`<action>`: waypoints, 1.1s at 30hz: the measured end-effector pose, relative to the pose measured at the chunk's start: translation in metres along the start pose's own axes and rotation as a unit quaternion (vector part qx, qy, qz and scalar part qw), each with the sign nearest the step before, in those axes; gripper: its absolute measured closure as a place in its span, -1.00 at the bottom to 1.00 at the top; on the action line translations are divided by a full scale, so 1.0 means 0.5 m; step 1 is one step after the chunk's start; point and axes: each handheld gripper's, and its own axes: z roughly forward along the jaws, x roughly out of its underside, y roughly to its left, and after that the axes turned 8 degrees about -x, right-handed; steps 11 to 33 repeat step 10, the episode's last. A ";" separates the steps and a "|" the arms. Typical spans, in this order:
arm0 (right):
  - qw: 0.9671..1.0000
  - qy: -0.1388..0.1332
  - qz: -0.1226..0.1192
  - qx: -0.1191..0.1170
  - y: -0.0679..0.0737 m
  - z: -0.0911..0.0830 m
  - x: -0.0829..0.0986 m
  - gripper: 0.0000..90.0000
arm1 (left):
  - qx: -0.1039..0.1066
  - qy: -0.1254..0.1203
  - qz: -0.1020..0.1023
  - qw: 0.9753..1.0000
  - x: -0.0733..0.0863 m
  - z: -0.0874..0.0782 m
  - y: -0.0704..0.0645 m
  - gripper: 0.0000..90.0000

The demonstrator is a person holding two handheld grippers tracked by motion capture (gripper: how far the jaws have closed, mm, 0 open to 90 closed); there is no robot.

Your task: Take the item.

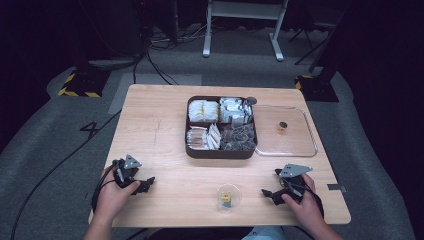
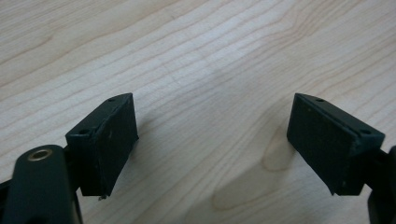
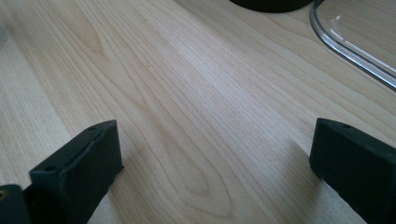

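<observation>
Two grippers rest low at the near edge of the wooden table, and the thing nearest them is a small clear cup with something yellow inside, standing between them by the front edge. The left gripper and the right gripper both have their jaws spread wide with nothing held; each gripper view shows bare wood between the black pads. Farther back sits a dark tray with four compartments of packets, and a clear lid lies flat just beside it, a small brown thing on it. The cup looks light and sits close to the edge, so a fast or off-centre reach could tip it or knock it off.
</observation>
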 end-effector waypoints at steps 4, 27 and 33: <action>1.000 0.003 0.005 0.005 0.000 0.001 -0.001 -0.99 | -0.004 -0.030 -0.011 0.999 0.007 0.014 0.004 -0.83; 1.000 0.003 0.006 0.005 -0.001 0.001 -0.001 -0.99 | -0.016 -0.025 -0.024 0.999 0.007 0.014 0.000 -0.90; 1.000 0.003 0.006 0.005 -0.001 0.001 -0.001 -0.99 | -0.016 -0.025 -0.024 0.999 0.007 0.014 0.000 -0.90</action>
